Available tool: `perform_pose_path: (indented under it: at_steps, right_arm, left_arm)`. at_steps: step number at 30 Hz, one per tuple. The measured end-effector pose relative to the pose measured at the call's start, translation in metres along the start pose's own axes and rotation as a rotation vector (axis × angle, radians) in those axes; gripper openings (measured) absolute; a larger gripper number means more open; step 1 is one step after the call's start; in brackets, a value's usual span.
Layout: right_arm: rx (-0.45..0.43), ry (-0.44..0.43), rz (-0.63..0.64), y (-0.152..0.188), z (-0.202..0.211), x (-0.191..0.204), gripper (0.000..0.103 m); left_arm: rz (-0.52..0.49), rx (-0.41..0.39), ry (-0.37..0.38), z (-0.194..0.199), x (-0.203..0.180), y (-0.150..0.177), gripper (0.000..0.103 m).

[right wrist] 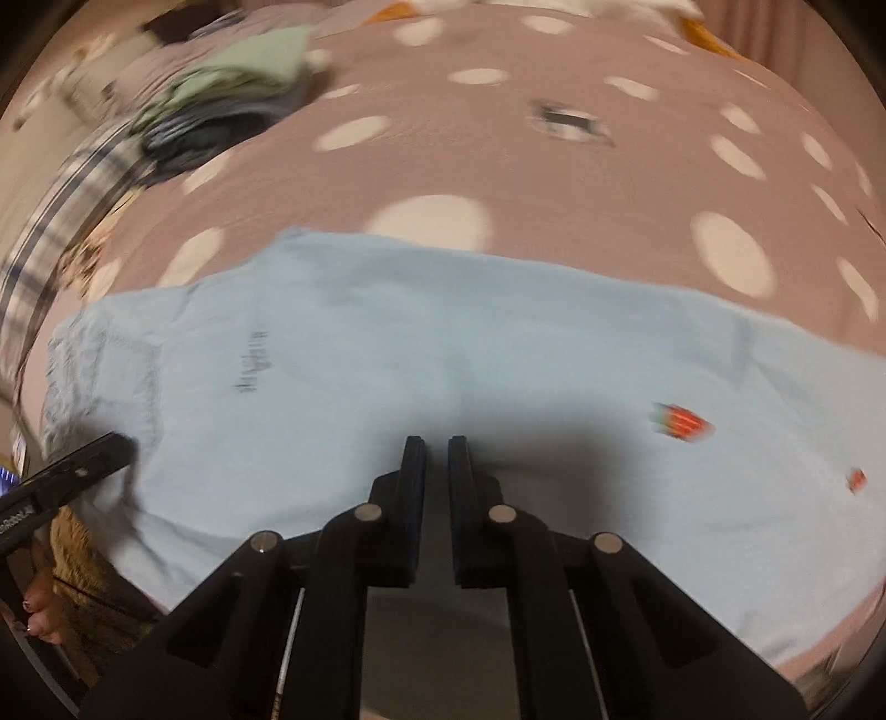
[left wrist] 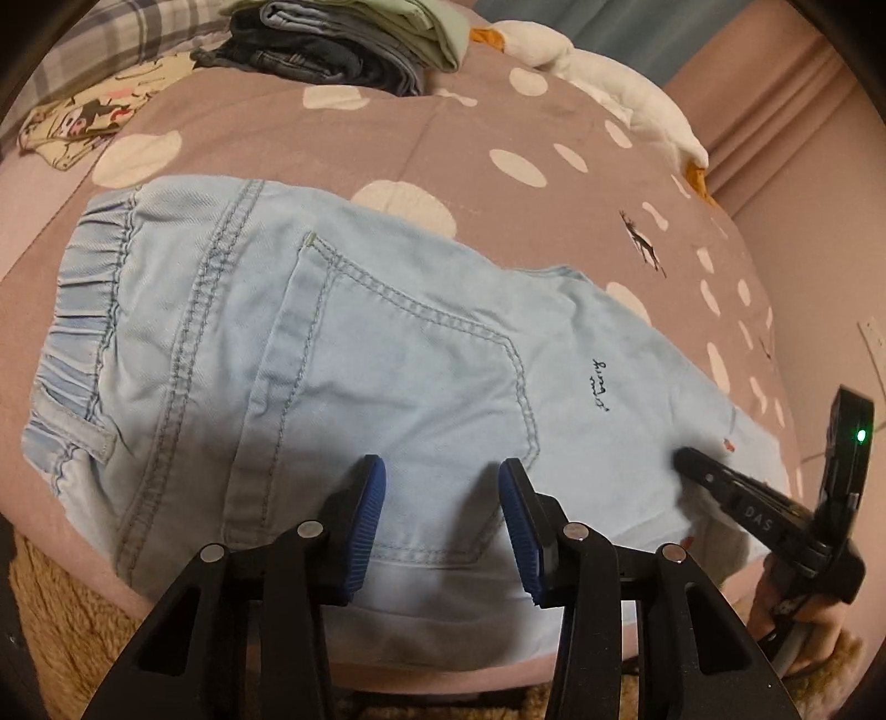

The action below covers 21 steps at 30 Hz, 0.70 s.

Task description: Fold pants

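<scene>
Light blue denim pants [left wrist: 387, 354] lie flat on the bed, back side up. The elastic waistband [left wrist: 83, 310] is at the left and a back pocket [left wrist: 398, 387] is in the middle. My left gripper [left wrist: 441, 465] hovers over the pocket's lower edge, its blue pads apart with nothing between them. My right gripper [left wrist: 684, 458] comes in from the right with its tip on or just above the leg fabric. In the blurred right wrist view the pants [right wrist: 443, 343] fill the middle. There the right gripper [right wrist: 437, 440] has its fingers nearly together and empty. The left gripper [right wrist: 124, 443] shows at the left edge.
The bed has a mauve cover [left wrist: 443, 138] with pale dots. A stack of folded clothes [left wrist: 343, 44] sits at the back left beside a patterned garment [left wrist: 88, 111]. A white plush [left wrist: 609, 83] lies at the back right. A brown fuzzy rug [left wrist: 55, 609] is below the near edge.
</scene>
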State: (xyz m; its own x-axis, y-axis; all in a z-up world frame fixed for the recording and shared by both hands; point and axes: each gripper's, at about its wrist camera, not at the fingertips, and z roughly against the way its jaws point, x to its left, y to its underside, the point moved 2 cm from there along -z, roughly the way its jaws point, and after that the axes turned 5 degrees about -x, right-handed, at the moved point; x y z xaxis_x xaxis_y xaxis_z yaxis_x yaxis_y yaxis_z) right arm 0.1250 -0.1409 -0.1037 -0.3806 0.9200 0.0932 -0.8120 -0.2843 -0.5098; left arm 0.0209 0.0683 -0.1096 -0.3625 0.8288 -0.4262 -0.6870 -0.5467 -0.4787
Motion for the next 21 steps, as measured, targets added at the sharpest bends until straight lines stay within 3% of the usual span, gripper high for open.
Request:
perform_pose_path:
  at_steps: [2,5,13,17,21]
  right_arm:
    - [-0.008,0.034,-0.032,0.004,0.002,-0.015,0.004]
    - [-0.013,0.015,-0.085,0.007,0.004,-0.035,0.0]
    - [-0.039,0.125,-0.164,0.007,0.012,-0.084,0.0]
    - [-0.055,0.252,-0.182,0.01,0.017,-0.11,0.0]
    - [-0.07,0.23,-0.258,0.017,0.023,-0.137,0.0]
  left_arm:
    - [0.021,0.003,0.017,-0.001,0.003,-0.001,0.045]
    - [0.019,-0.002,0.028,0.001,0.006,0.001,0.045]
    - [-0.047,-0.016,-0.028,-0.002,-0.004,0.006,0.045]
    - [-0.045,-0.013,-0.033,-0.003,-0.004,0.006,0.045]
    - [-0.048,-0.014,-0.036,-0.005,-0.005,0.005,0.045]
